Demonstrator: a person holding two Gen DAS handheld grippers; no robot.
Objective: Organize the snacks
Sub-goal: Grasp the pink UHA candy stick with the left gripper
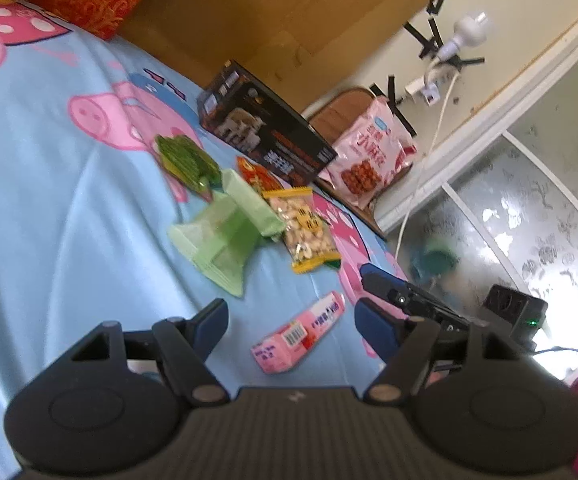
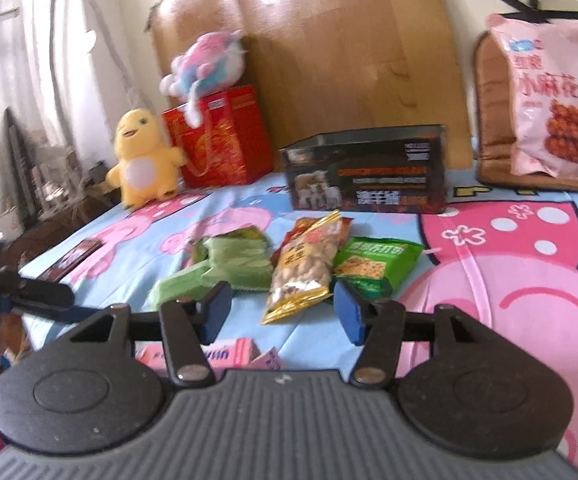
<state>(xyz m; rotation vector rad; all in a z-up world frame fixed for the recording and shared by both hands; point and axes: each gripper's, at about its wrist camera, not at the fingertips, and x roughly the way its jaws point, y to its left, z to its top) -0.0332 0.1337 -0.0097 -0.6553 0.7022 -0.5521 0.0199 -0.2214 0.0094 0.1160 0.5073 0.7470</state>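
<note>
Snacks lie on a blue cartoon bed sheet (image 1: 49, 200). A pink box (image 1: 299, 334) lies between the fingers of my open left gripper (image 1: 289, 320), close in front. Beyond it lie pale green packets (image 1: 225, 232), a peanut bag (image 1: 303, 228), a red packet (image 1: 255, 174) and a dark green packet (image 1: 187, 158). A black box (image 1: 265, 128) stands behind. My right gripper (image 2: 281, 308) is open and empty just short of the peanut bag (image 2: 309, 268), with the pale green packets (image 2: 225, 268), a green cracker pack (image 2: 373, 268) and the black box (image 2: 369, 176) ahead. The pink box (image 2: 225, 356) lies under it.
A large pink snack bag (image 2: 557, 100) leans on a brown chair (image 2: 489, 120) at the bed's right. A red gift box (image 2: 217, 140), a yellow plush chick (image 2: 143, 156) and a wooden headboard (image 2: 329, 40) stand at the back. A brown bar (image 2: 71, 260) lies left. The right gripper shows in the left wrist view (image 1: 401, 300).
</note>
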